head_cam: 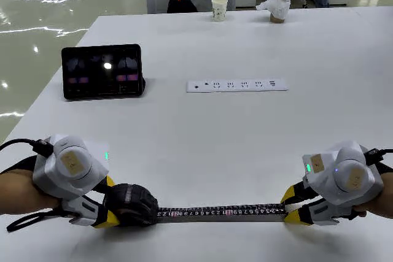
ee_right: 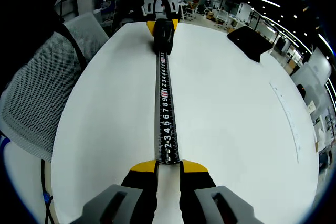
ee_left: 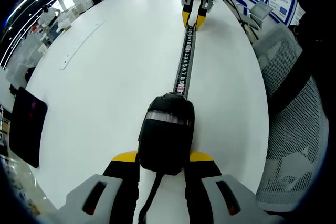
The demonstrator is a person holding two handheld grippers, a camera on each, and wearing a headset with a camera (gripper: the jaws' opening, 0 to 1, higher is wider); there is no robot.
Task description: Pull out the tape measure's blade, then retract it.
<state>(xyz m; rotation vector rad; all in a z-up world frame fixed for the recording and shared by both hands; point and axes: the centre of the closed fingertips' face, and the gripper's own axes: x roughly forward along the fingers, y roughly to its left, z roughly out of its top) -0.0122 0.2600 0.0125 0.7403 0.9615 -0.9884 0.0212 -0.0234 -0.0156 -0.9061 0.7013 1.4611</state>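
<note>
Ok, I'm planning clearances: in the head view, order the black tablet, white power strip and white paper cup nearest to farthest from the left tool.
1. Black tablet, left side, nearest the left tool.
2. White power strip, mid-table.
3. White paper cup, far edge.

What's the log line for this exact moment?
left gripper: shut on tape measure case | right gripper: shut on blade | blade: pulled out over table | retraction: not yet done
</note>
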